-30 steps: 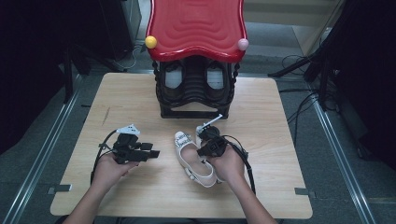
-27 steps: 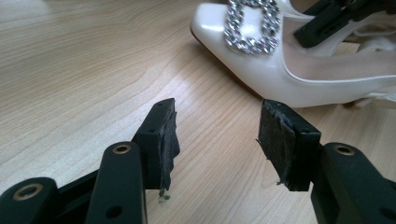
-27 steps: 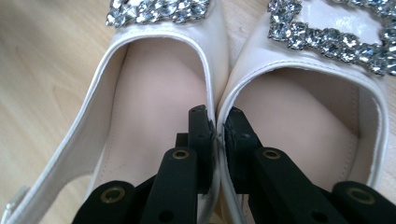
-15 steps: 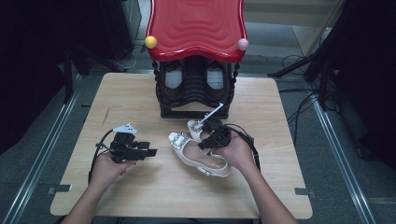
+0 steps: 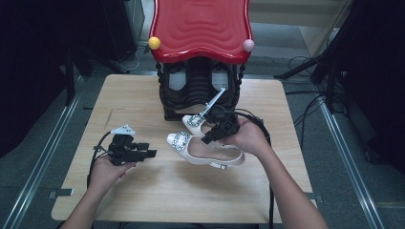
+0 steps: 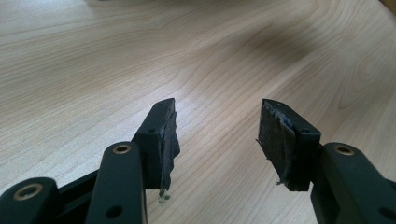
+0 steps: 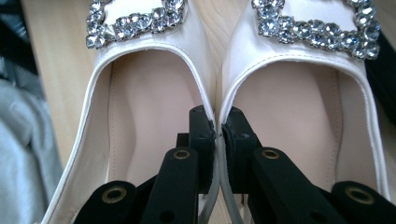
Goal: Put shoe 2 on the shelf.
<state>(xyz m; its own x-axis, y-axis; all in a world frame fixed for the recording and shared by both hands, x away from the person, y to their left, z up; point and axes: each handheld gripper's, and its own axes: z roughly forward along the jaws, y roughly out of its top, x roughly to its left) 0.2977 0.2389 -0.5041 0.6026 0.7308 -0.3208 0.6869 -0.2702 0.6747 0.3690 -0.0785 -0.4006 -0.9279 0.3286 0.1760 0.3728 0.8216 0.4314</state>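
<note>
White glossy shoes [image 5: 206, 151] w/ rhinestone buckles, pinched as a pair by the right tool [image 5: 216, 134] above a wooden desk [image 5: 143, 191].
Right tool's jaws are pressed together on the two touching inner side walls, one jaw inside each shoe; in the right gripper view the pair [image 7: 215, 93] sits side by side, buckles at top. Shoes hang near desk centre, just in front of a black rack [image 5: 200, 90] w/ a red wavy top [image 5: 200, 26]. Left tool [image 5: 141, 153] sits at desk's left, well apart from the shoes, jaws spread w/ nothing between them, bare wood beneath [image 6: 215, 135].
</note>
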